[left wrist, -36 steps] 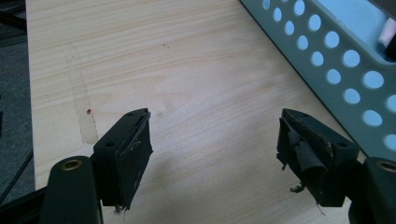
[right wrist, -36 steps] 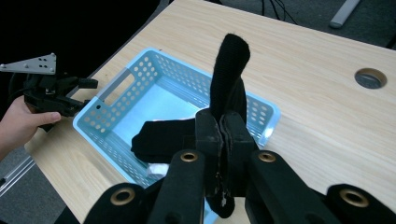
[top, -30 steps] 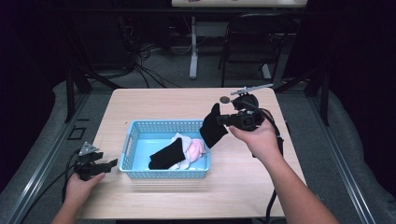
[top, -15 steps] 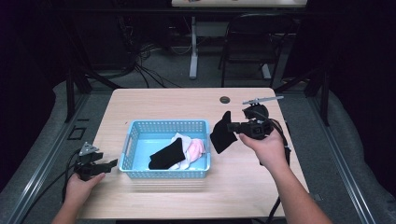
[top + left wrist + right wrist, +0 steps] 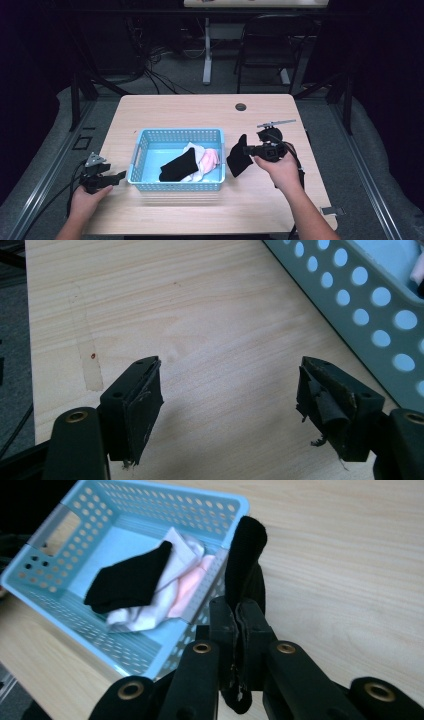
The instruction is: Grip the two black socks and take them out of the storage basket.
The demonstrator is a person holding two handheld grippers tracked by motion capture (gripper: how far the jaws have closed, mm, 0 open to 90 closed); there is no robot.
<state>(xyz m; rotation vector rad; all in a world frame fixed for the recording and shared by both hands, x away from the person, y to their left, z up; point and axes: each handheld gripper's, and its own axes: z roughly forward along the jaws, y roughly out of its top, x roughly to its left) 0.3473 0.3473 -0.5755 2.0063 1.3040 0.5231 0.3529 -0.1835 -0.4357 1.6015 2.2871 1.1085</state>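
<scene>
A light blue perforated basket (image 5: 145, 145) (image 5: 60, 520) stands mid-table, holding a black sock (image 5: 179, 164) (image 5: 131, 578) laid over white and pink cloth (image 5: 206, 160) (image 5: 175, 587). My right gripper (image 5: 246, 150) (image 5: 239, 611) is shut on another black sock (image 5: 237, 160) (image 5: 245, 555), which hangs just right of the basket, low over the table. My left gripper (image 5: 120, 176) (image 5: 230, 390) rests open near the table's front left corner, left of the basket wall (image 5: 360, 305), with bare wood between its pads.
A dark round grommet (image 5: 241, 106) sits in the tabletop (image 5: 200, 110) at the back. A chair (image 5: 262, 45) and a table leg stand on the floor beyond. Cables trail from both grippers.
My right gripper has carried the black sock down and toward the front, from above the table's right side to beside the basket's right wall. The left gripper has stayed put.
</scene>
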